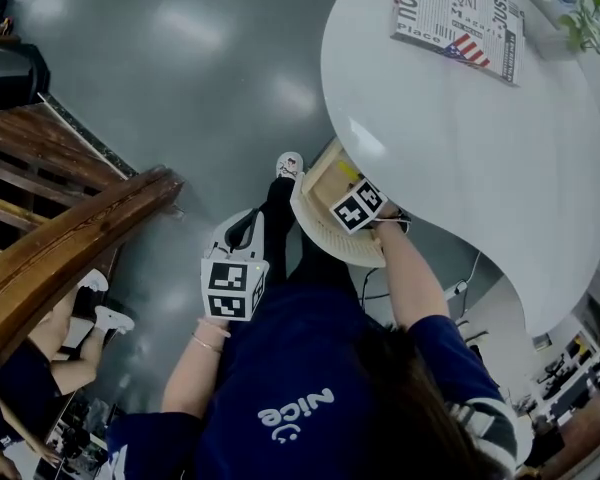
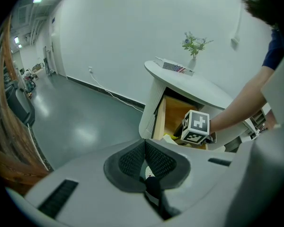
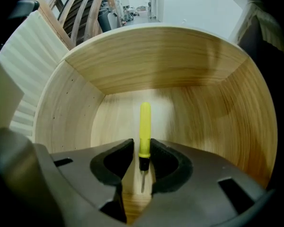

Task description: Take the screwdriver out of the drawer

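Note:
A screwdriver [image 3: 145,126] with a yellow handle and a short dark shaft lies on the wooden floor of the open drawer [image 3: 156,56]. My right gripper [image 3: 141,150] points straight down into the drawer. Its jaws stand open on either side of the handle's lower end, and the pads show no press on it. In the head view its marker cube [image 1: 358,206] sits over the drawer [image 1: 323,190], and a bit of yellow [image 1: 347,172] shows beside it. My left gripper [image 2: 145,144] hangs left of the drawer over the floor, shut and empty.
The drawer [image 2: 172,116] juts from a white curved table [image 1: 460,138] that carries a printed book [image 1: 458,13] and a small vase of flowers [image 2: 193,45]. A wooden stair rail [image 1: 70,238] runs at the left. The person's shoe [image 1: 289,165] rests on the grey floor below the drawer.

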Tool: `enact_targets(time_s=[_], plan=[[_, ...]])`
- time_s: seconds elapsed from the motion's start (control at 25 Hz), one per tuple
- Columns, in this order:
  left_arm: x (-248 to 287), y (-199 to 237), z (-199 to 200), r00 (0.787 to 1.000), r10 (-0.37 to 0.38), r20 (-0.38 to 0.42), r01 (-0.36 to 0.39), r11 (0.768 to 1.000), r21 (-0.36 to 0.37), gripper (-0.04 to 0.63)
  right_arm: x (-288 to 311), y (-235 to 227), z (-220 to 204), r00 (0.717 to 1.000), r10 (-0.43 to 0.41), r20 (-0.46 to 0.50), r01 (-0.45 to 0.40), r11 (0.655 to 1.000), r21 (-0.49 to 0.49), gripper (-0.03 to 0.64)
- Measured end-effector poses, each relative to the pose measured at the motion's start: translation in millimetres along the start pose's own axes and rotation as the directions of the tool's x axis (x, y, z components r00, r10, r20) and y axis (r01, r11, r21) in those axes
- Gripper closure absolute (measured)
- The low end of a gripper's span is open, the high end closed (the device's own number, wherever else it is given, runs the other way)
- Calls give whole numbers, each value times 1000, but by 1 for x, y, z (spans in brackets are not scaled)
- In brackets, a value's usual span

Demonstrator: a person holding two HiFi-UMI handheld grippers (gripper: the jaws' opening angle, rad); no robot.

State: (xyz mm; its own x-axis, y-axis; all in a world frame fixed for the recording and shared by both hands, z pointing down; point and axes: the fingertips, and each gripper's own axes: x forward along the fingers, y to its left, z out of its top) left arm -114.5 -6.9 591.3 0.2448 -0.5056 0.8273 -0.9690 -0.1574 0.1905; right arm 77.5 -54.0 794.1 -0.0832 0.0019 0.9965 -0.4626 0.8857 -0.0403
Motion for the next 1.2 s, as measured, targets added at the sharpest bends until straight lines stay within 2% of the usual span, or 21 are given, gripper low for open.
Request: enact_targets(time_s=[0.08, 0.48, 0.64, 1.0, 1.2], plan=[[1, -4, 0, 1000, -3, 2, 3, 1000, 8, 591, 0, 0, 0, 1000, -6, -9, 6, 1000, -13, 534], [7, -20, 0, 1000, -14, 1, 14, 1000, 20, 591, -4, 3, -2, 1000, -22, -12, 22, 1000, -11, 538], [9, -22, 9, 1000, -15, 12, 15, 1000, 27, 591, -11, 14, 2, 1000, 3, 10, -3, 1000, -7, 538], [9, -34, 29, 998, -42, 44, 39, 997, 67, 591, -39, 28, 9, 995, 59, 76, -61, 998, 18, 538], [10, -38, 40, 996, -70, 50, 63, 990, 126, 591, -59, 25, 14, 993, 55, 108, -59, 997, 39, 538]])
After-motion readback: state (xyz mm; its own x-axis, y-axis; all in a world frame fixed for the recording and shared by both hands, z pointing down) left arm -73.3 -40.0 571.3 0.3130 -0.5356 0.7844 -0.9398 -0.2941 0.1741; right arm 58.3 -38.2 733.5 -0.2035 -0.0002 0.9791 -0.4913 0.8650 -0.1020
